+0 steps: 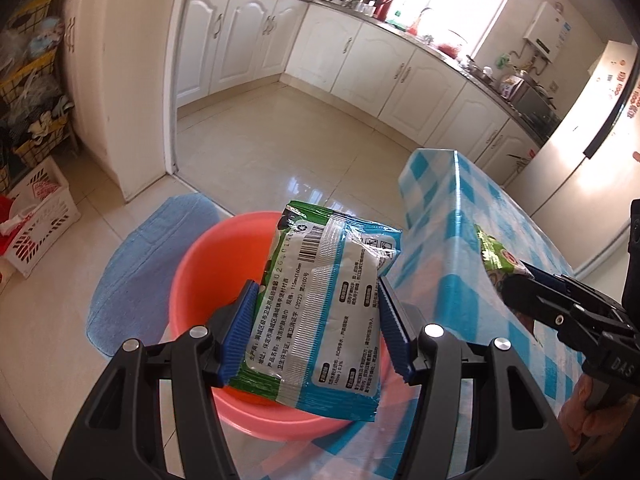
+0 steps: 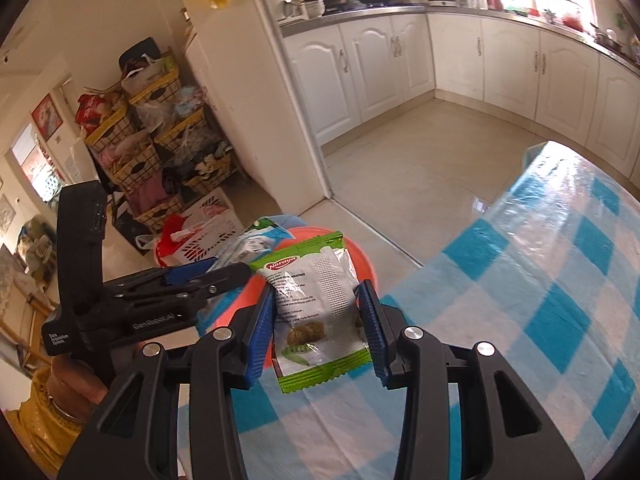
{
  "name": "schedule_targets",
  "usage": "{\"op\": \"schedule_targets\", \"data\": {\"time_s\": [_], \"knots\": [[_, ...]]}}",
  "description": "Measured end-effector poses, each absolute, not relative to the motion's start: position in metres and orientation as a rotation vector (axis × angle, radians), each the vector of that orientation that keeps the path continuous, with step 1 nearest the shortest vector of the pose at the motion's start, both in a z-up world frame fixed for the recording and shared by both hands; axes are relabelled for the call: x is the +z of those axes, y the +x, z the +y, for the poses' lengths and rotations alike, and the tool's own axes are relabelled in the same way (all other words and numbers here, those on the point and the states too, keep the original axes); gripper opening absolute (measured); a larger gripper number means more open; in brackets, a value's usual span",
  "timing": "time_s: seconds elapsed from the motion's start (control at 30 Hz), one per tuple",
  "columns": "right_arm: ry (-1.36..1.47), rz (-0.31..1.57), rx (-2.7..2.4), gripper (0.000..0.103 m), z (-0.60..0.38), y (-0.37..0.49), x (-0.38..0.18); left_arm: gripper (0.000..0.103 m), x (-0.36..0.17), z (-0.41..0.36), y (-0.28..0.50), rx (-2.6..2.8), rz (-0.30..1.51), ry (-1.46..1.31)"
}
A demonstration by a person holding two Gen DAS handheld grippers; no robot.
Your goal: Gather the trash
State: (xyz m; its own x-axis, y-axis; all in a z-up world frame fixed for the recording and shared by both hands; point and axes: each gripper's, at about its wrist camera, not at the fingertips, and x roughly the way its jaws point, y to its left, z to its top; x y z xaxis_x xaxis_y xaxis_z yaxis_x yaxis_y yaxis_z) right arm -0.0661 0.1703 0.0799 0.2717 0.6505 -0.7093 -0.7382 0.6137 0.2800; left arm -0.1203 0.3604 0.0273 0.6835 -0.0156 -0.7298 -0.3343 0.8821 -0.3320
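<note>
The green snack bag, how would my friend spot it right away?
Find the table with the blue checked cloth. At its corner, above the pink bucket, the right tongs hold the green snack bag. Unlike the bigger wipes pack, it has a red logo and pictured peas.

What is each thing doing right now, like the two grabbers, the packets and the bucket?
Left gripper: shut on the wet wipes pack, over the bucket.
Right gripper: shut on the green snack packet, above the table edge.
Pink bucket: upright on the floor, open-topped.
Checked tablecloth: spread flat on the table.
</note>
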Motion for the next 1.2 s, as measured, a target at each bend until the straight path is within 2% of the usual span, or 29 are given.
{"op": "schedule_targets", "data": {"time_s": [0.57,0.7,0.77,0.87,0.9,1.0,1.2], "knots": [[-0.154,0.946,0.989,0.046,0.219,-0.067,0.058,0.059,-0.004,0.378,-0.113,0.240,0.880,-0.485],[-0.146,0.944,0.988,0.054,0.217,-0.066,0.056,0.061,-0.004,0.380,-0.112,0.246,0.868,-0.477],[-0.131,0.936,0.980,0.063,0.214,-0.065,0.058,0.070,-0.002,0.378,-0.112,0.257,0.865,-0.456],[-0.108,0.924,0.956,0.074,0.210,-0.064,0.063,0.078,0.001,0.375,-0.110,0.281,0.863,-0.422],[-0.101,0.920,0.941,0.080,0.206,-0.064,0.064,0.080,0.003,0.375,-0.109,0.286,0.863,-0.416],[-0.077,0.901,0.899,0.088,0.191,-0.061,0.071,0.081,0.007,0.372,-0.109,0.305,0.862,-0.385],[-0.032,0.886,0.746,0.088,0.147,-0.055,0.078,0.085,0.028,0.358,-0.111,0.338,0.825,-0.301]]}}
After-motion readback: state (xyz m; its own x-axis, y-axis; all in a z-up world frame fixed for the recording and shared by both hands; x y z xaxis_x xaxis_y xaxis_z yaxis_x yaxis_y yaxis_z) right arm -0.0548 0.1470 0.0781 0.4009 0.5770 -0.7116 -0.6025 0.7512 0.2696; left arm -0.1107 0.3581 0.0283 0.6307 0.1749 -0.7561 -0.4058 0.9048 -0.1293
